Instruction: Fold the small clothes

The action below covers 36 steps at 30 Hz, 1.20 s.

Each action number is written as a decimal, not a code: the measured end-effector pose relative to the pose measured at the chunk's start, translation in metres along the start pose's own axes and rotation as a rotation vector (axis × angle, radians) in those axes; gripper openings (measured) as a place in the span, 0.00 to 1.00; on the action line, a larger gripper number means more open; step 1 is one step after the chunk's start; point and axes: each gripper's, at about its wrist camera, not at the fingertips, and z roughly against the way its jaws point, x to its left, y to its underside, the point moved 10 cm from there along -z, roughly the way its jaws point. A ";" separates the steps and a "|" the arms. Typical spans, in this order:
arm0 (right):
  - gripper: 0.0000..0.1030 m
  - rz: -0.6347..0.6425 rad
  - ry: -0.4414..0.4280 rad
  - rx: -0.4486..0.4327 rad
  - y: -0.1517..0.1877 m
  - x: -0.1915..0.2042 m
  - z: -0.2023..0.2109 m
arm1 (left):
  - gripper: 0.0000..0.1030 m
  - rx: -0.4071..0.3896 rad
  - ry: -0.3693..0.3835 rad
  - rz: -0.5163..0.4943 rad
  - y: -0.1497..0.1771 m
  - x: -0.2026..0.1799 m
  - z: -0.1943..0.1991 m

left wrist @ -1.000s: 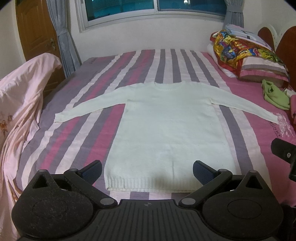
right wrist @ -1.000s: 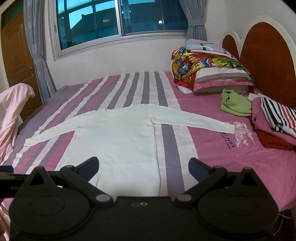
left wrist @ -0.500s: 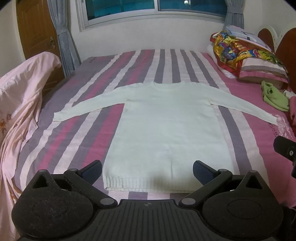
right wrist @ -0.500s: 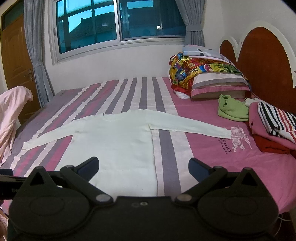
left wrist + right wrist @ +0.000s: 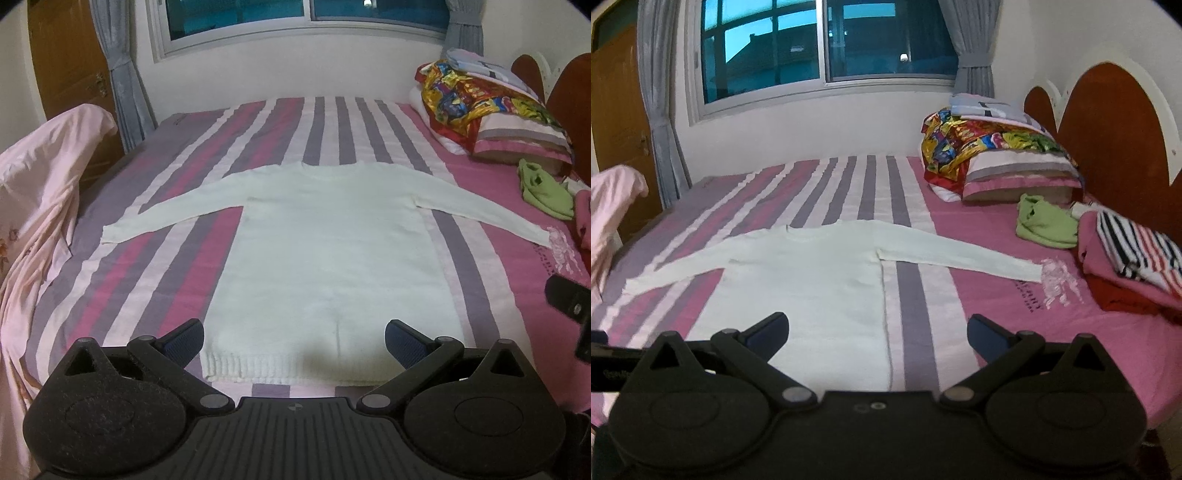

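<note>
Only right view, striped folded clothes [image 5: 1137,251]

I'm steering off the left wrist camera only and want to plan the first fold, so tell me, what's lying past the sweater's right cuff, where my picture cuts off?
Observer: A stack of folded clothes, striped piece on top, sits on the bed just beyond the white sweater cuff.
Operator: Does the cuff touch that stack?
Observer: No, it ends on a pale print on the bedspread, short of the stack.
Operator: Is the right gripper holding anything?
Observer: No, the right gripper is open and empty, above the sweater's lower right side.
Operator: Anything else over there?
Observer: A green garment lies between the pillow and the stack.
</note>
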 end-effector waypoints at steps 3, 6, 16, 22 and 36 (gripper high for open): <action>1.00 0.006 -0.017 0.016 0.002 0.003 -0.001 | 1.00 0.016 0.014 0.011 0.002 -0.002 0.000; 1.00 0.004 -0.029 0.025 0.003 0.004 -0.002 | 1.00 0.023 0.008 0.003 0.002 -0.001 0.000; 1.00 0.037 -0.032 0.037 0.005 0.009 -0.008 | 1.00 0.048 -0.027 -0.019 -0.002 0.004 -0.009; 1.00 0.074 -0.065 0.069 0.009 0.020 -0.014 | 1.00 0.030 -0.043 -0.014 -0.010 0.010 -0.017; 1.00 -0.003 -0.068 0.053 -0.008 0.006 -0.045 | 1.00 0.008 -0.098 0.001 -0.044 0.027 -0.060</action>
